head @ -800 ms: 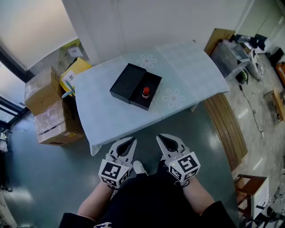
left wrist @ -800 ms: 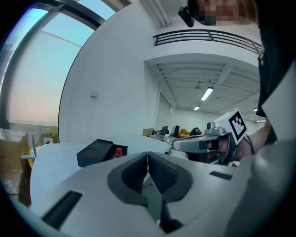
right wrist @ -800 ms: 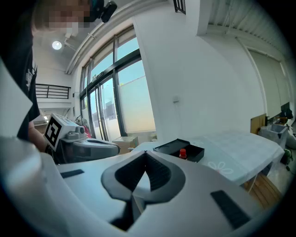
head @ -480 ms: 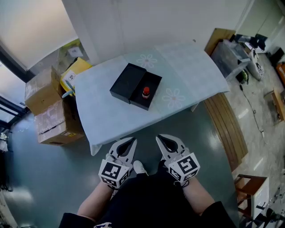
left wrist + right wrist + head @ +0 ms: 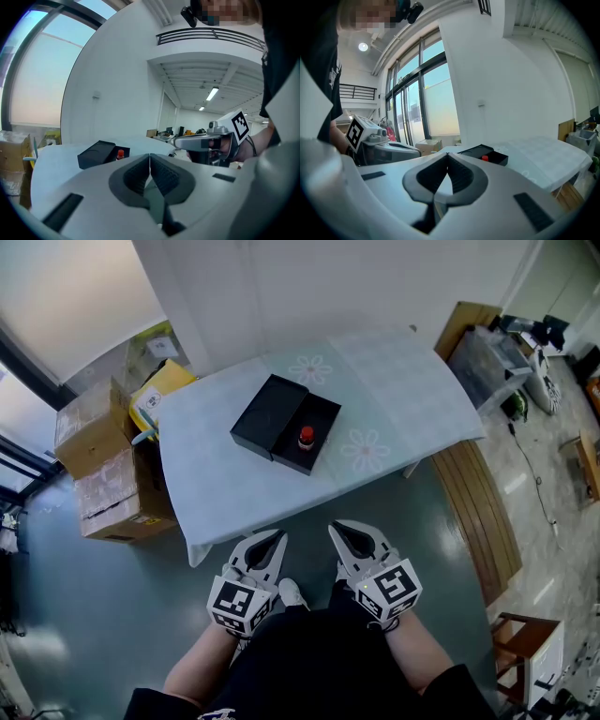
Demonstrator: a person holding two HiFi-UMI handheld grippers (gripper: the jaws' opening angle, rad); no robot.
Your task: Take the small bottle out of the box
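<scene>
Nothing of the task looks done yet. The bottle (image 5: 306, 437) stands in the open box (image 5: 324, 416) on the counter (image 5: 225, 486), well ahead of both claws. Reaching in, gripping it and lifting it out are all left to do. The left claw (image 5: 278, 537) has its jaws pressed together with nothing between them, and hangs short of the counter's near edge. The right claw (image 5: 336, 530), just beside it, is likewise closed and empty. The bottle lies ahead, roughly between the two.
</scene>
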